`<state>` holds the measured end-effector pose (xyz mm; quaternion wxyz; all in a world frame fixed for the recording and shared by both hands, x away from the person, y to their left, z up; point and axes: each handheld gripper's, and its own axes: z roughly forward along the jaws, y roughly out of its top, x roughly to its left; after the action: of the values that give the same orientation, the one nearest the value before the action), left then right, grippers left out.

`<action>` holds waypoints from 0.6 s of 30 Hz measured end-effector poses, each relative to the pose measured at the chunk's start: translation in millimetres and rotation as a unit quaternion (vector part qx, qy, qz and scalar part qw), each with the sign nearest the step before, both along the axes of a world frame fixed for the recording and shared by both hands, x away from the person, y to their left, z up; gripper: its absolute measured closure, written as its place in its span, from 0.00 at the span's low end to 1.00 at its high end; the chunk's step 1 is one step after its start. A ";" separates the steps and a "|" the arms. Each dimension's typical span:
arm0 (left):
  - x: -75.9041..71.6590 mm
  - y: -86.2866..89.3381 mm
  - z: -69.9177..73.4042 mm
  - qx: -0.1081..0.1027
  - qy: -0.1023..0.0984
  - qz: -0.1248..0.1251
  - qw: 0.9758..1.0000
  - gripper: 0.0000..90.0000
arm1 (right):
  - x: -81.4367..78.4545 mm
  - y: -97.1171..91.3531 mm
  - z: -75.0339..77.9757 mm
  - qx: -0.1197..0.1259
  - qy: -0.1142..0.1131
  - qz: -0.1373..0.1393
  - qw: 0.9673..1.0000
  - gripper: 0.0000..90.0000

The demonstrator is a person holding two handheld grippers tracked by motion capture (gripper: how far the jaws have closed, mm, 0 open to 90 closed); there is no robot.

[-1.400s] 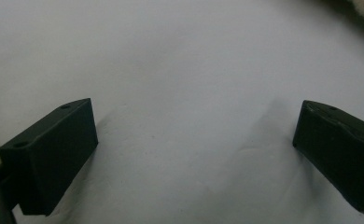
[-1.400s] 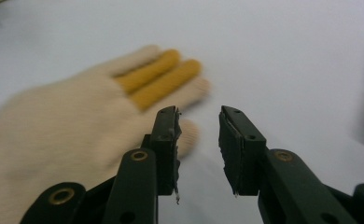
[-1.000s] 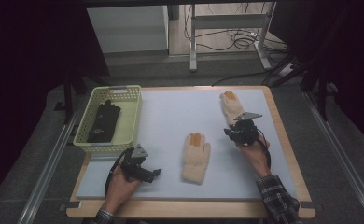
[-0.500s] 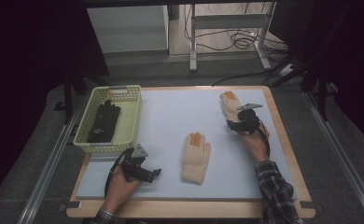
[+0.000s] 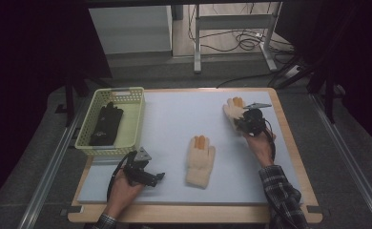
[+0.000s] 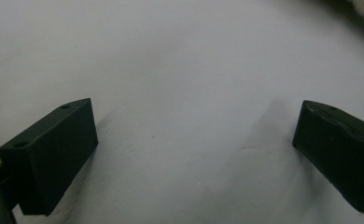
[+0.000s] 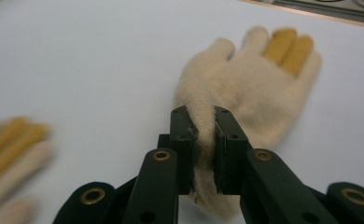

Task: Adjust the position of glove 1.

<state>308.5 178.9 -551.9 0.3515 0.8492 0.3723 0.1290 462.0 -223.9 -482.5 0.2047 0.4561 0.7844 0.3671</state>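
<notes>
Two cream gloves with orange fingertips lie on the pale blue mat [image 5: 170,124]. One glove [image 5: 199,160] rests mid-table, blurred at the left in the right gripper view [image 7: 7,149]. The other glove [image 5: 231,109] lies far right, and my right gripper [image 5: 240,123] is at its near edge. Its jaws have just been closing and now pinch a fold of that glove [image 7: 250,79] between the pads; the right gripper [image 7: 203,128] is shut on it. My left gripper [image 5: 158,177] rests low on the mat at the near left, its jaws wide open [image 6: 194,154] over bare mat.
A yellow-green basket [image 5: 135,119] stands at the left edge of the mat with a black glove [image 5: 107,124] inside. The wooden table border [image 5: 289,138] runs along the right. Cables and a metal frame lie on the floor beyond the table.
The right hand moved a little farther onto the right-hand glove and its jaws closed on a fold of it. The left gripper stayed put.
</notes>
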 end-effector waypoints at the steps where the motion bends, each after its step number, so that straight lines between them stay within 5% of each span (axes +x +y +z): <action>1: 0.0 0.0 0.0 0.000 0.000 0.000 1.000 0.00 | -8.1 2.9 5.0 0.004 0.003 0.008 1.000 0.88; 5: 0.1 0.0 0.0 0.000 0.000 -0.001 1.000 0.00 | -47.5 20.1 12.1 -0.031 0.022 0.057 0.998 0.82; 6: -0.1 -0.1 0.0 0.000 0.001 0.000 1.000 0.00 | -64.0 26.2 12.3 -0.043 0.025 0.082 0.995 0.72; 8: 0.0 0.0 0.0 0.000 0.000 0.000 1.000 0.00 | -71.9 30.1 14.5 -0.044 0.011 0.087 0.995 0.69; 12: -0.1 -0.1 0.0 0.000 0.000 0.000 1.000 0.00 | -65.1 36.7 13.4 -0.037 0.010 0.089 0.995 0.68; 18: 0.0 0.0 0.1 0.000 0.000 0.000 1.000 0.00 | -31.0 59.0 -8.1 -0.041 0.017 0.073 0.996 0.64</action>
<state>308.4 178.9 -551.9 0.3511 0.8495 0.3721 0.1291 431.0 -165.0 -490.7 0.1831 0.3951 0.8333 0.3405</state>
